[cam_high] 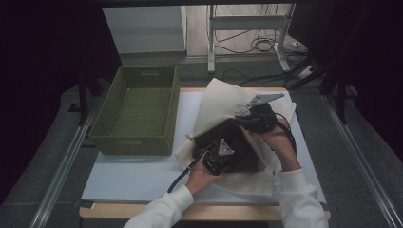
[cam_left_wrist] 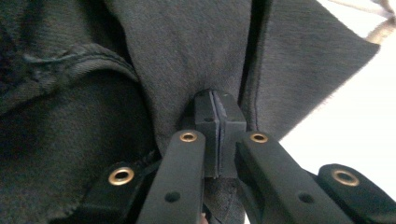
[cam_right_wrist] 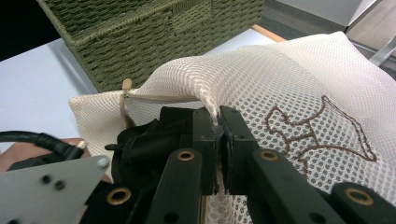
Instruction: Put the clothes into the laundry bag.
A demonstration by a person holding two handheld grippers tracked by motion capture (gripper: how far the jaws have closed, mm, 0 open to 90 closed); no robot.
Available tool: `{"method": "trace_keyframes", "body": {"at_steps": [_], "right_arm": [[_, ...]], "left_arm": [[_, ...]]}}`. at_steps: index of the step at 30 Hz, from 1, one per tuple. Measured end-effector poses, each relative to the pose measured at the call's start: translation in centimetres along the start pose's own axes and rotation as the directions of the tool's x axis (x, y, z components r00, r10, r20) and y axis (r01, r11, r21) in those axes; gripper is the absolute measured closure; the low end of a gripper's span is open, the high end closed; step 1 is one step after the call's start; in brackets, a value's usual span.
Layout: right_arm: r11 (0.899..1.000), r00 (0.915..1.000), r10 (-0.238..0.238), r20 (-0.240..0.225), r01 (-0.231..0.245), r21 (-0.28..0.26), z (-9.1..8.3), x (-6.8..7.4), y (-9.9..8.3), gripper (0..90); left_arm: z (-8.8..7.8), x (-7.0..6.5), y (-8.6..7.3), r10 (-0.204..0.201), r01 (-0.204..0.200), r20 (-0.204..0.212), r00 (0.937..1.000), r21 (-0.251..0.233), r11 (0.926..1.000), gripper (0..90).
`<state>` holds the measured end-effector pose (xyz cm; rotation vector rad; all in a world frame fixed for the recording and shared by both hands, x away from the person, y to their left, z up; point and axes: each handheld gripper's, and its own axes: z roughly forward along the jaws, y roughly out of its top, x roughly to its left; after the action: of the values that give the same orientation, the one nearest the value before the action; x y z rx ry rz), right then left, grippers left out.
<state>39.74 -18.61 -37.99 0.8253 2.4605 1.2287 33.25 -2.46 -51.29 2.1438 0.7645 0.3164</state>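
White tabletop (cam_high: 142, 175), dim room — dark garment (cam_left_wrist: 70, 140) lying in mouth of cream mesh bag (cam_right_wrist: 289, 79) at centre-right, pinched by closed left gripper (cam_left_wrist: 217, 116); bag's edge clamped in right gripper (cam_right_wrist: 217, 123) — green woven basket (cam_high: 138, 109) just left.

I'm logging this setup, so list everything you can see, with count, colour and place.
mesh bag: one, cream, right half of the table, mouth held up
dark garment: one, black, partly inside the mesh bag
basket: one, olive green, woven, left of the mesh bag
table: one, white top
metal frame: one, grey, on the floor beyond the table
left hand-held gripper: one, black, shut on the dark garment
right hand-held gripper: one, black, shut on the mesh bag's edge
sleeves: two, white, bottom edge
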Motion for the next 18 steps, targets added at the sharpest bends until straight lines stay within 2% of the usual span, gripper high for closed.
{"method": "trace_keyframes", "body": {"at_steps": [8, 18], "right_arm": [[1.0, 1.0, -0.004, -0.007, 0.004, 0.002, 0.1, 0.2, 0.1, 85.2], [1.0, 0.9999, 0.01, -0.01, -0.01, -0.007, -0.1, 0.0, 0.0, 85.3]], "left_arm": [[1.3, 0.6, 0.7, -0.005, 0.005, -0.049, 0.9988, -0.005, 1.0, 89.9], [2.3, 1.5, 1.3, -0.031, 0.03, -0.066, 0.9973, -0.002, 0.9995, 89.8]]}}
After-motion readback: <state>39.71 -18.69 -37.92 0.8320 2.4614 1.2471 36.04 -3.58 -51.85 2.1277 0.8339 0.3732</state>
